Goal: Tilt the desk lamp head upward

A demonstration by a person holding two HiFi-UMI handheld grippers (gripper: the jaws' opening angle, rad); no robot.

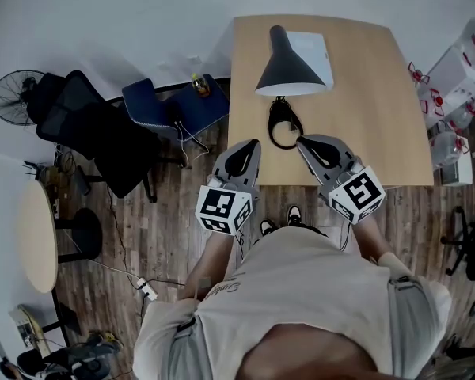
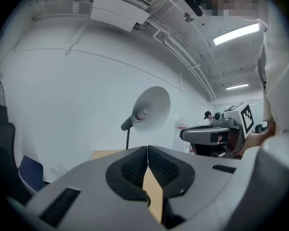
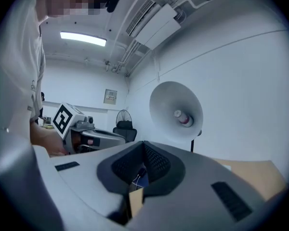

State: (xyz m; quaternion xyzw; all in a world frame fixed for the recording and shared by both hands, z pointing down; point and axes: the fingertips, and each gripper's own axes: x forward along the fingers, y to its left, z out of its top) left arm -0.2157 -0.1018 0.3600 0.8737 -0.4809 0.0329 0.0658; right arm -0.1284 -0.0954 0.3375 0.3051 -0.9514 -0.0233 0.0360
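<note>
Seen from above, a light wooden table [image 1: 380, 109] fills the upper middle and right of the frame. A desk lamp [image 1: 287, 70] stands on it, just left of the table's centre. Its dark, cone-shaped lamp head [image 1: 289, 68] widens toward the person, and its dark ring-shaped base [image 1: 283, 127] sits near the table's front edge. A white sheet [image 1: 313, 44] lies on the table, partly hidden by the lamp head.

The person holds both tools over the front edge of the table, on either side of the base and not touching the lamp. The left claw [image 1: 251, 144] is just left of the base, closed and empty. Its own view shows the tips [image 2: 148, 150] pressed together, with the lamp head [image 2: 151, 108] beyond, its pale inside and bulb facing the camera. The right claw [image 1: 303, 141] is just right of the base, also closed on nothing [image 3: 143, 147], with the lamp head [image 3: 176, 112] above it.

On the wooden floor at upper left stand a black office chair [image 1: 95, 129] and a fan [image 1: 14, 97].
</note>
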